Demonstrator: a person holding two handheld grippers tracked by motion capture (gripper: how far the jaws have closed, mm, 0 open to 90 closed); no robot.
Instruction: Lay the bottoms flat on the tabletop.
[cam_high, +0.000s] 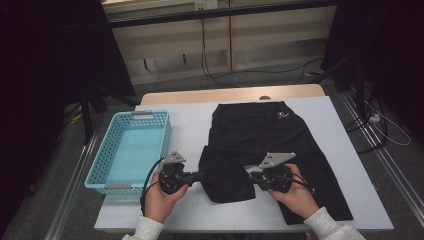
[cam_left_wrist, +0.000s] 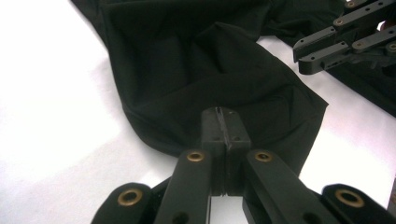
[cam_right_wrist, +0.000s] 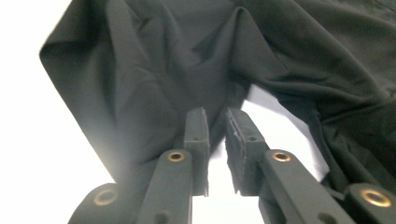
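I keep L tool (cam_left_wrist: 226, 125) pinched on shorts (cam_high: 260, 145) hem, R tool (cam_right_wrist: 217, 130) slightly apart w/ no cloth gripped, so regrip before folding over desk (cam_high: 190, 120).

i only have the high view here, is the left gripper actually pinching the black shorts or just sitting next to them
Observer: In the left gripper view the left gripper has its jaws pressed together on the near edge of the black shorts.
Operator: ok and the right one, same thing
Observer: No. In the right gripper view the right gripper shows a gap between its jaws; the cloth lies just beyond the tips, not pinched.
Operator: anything under that right one
Observer: The white table cover shows through a gap in the folds just past the tips.
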